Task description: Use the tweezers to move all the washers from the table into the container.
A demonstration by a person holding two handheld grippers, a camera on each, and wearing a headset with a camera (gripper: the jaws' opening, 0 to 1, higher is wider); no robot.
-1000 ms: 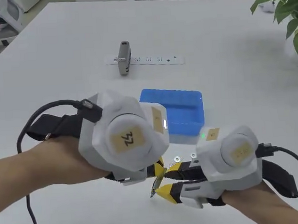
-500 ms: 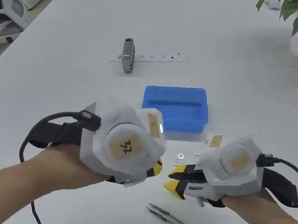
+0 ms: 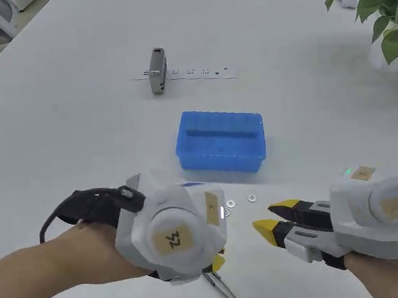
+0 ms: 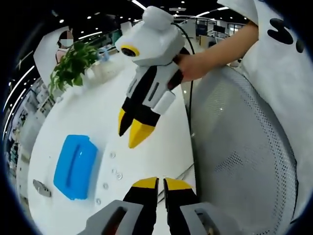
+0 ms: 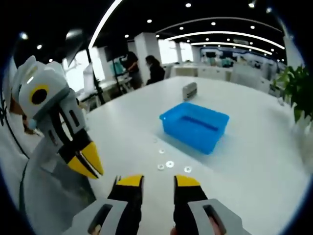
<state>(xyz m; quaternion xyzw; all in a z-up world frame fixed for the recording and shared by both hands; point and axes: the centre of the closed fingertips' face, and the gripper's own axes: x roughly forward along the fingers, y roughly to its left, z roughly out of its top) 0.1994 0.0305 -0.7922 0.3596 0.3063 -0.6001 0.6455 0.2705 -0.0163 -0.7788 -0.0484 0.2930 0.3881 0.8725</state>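
Hand-held gripper on the left has its yellow-tipped jaws pressed almost together, with only a thin slit between them and nothing in it. In the head view its white body sits at the lower left of the frame. The right hand-held gripper comes in from the lower right of the head view with its jaws spread and empty, tips pointing toward frame left.

Both hover over a wide white desk. A blue rectangular container, open at the top, stands at the centre of the head view, above the two grippers in the frame. A flat white power strip lies at upper centre, with a grey adapter standing at its left end.

The tweezers lie on the desk at the bottom edge of the head view, just below the left hand-held gripper and partly hidden by it; neither gripper grasps them. Small silver washers lie flat on the desk just below the container, in the gap between the grippers. The right gripper view shows four of them, loosely scattered.
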